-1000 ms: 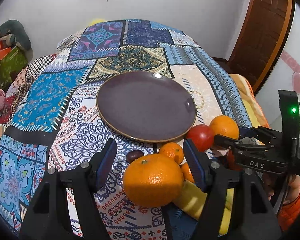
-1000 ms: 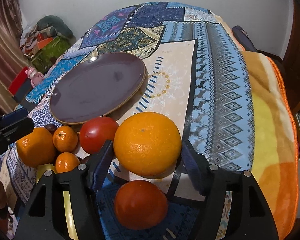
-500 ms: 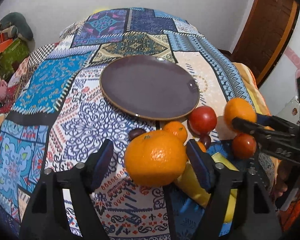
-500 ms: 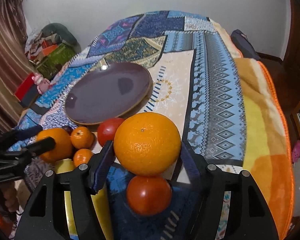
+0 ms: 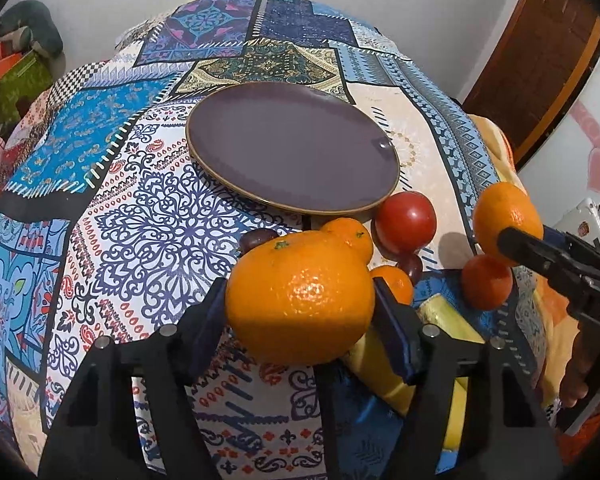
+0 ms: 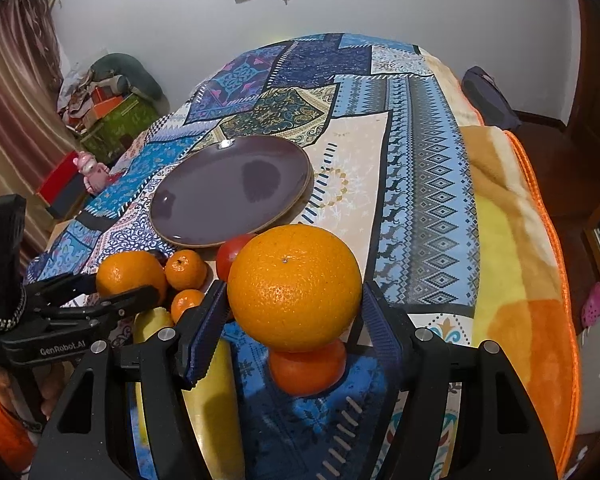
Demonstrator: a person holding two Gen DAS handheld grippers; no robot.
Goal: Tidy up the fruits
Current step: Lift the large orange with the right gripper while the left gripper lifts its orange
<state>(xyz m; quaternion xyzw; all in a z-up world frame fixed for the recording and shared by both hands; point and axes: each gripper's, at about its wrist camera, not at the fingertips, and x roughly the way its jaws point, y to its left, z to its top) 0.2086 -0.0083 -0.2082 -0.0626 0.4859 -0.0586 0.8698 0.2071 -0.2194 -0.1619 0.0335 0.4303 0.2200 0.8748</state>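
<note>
My left gripper (image 5: 300, 300) is shut on a large orange (image 5: 300, 296) and holds it above the patterned cloth, near the plate's front edge. My right gripper (image 6: 294, 300) is shut on another large orange (image 6: 294, 286), also lifted. A dark purple plate (image 5: 292, 148) lies empty beyond both; it also shows in the right wrist view (image 6: 228, 192). On the cloth stay a red tomato (image 5: 406, 222), two small mandarins (image 5: 350, 236), a reddish fruit (image 6: 306, 374), a dark plum (image 5: 258, 238) and a yellow banana (image 6: 216, 400).
The table carries a patchwork cloth (image 5: 148, 216) with an orange-yellow blanket (image 6: 520, 280) at its right end. Boxes and clutter (image 6: 112, 120) stand by the far-left wall. A wooden door (image 5: 540, 48) is at the right.
Both grippers closed on their oranges and lifted them off the cloth; the views have risen and the fruit pile now lies lower.
</note>
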